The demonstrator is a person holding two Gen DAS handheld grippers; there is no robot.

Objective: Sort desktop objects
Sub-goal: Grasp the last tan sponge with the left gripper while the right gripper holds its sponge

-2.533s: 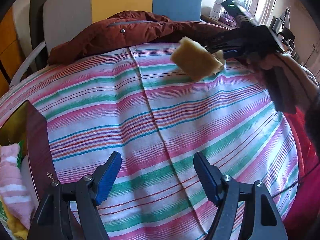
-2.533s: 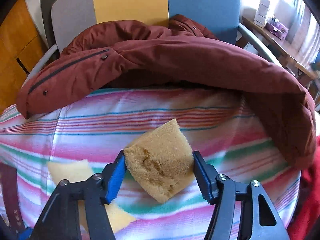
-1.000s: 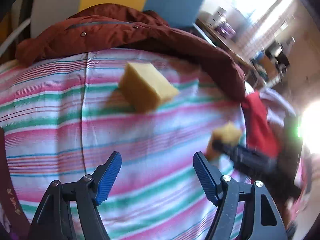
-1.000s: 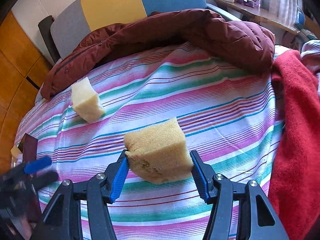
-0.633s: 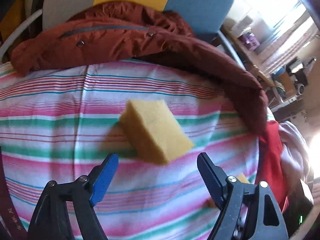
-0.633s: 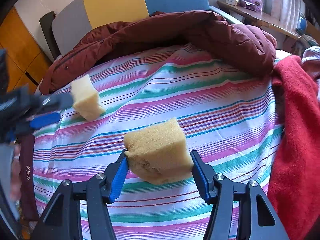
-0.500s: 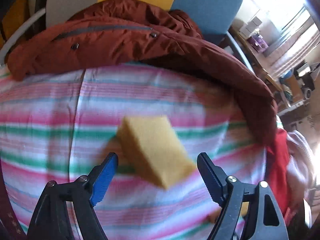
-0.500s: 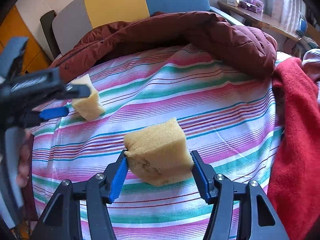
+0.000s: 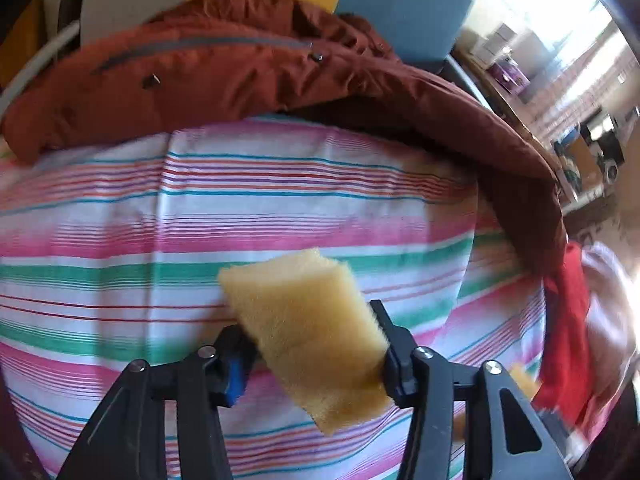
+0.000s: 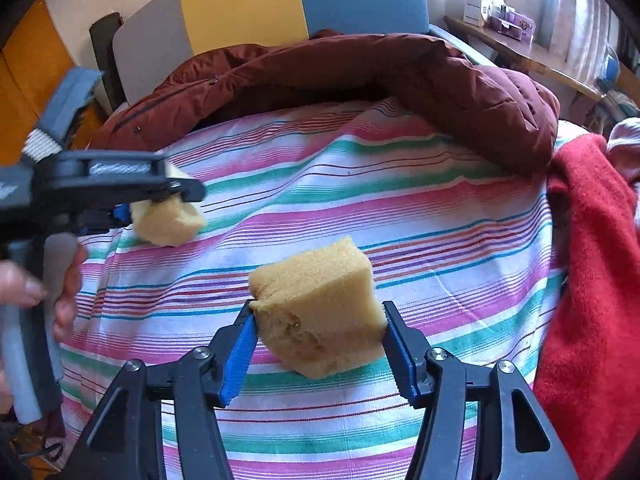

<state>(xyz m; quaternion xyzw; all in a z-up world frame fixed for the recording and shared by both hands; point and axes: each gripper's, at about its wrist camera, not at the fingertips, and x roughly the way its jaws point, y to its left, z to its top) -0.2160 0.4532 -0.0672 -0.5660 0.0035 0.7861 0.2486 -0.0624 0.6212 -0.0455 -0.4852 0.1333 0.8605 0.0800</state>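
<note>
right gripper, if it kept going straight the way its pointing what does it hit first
Probably the striped cloth. The right gripper already holds a sponge between its fingers, so the sponge would likely press into the cloth first; depth is unclear.

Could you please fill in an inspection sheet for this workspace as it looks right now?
Surface: striped cloth in pink, green and white, lightly creased.
Job's things: two yellow sponges; the flat sponge is in the left gripper, the chunky sponge in the right.
Clutter: brown jacket along the far edge; red cloth at the right edge.
Grippers: left gripper has just been closing and now presses on the flat sponge; right gripper is clamped on the chunky sponge. A hand holds the left gripper's handle.
Cables: nothing seen.
Surroundings: grey, yellow and blue panel behind the jacket; a shelf with small boxes by a bright window.
</note>
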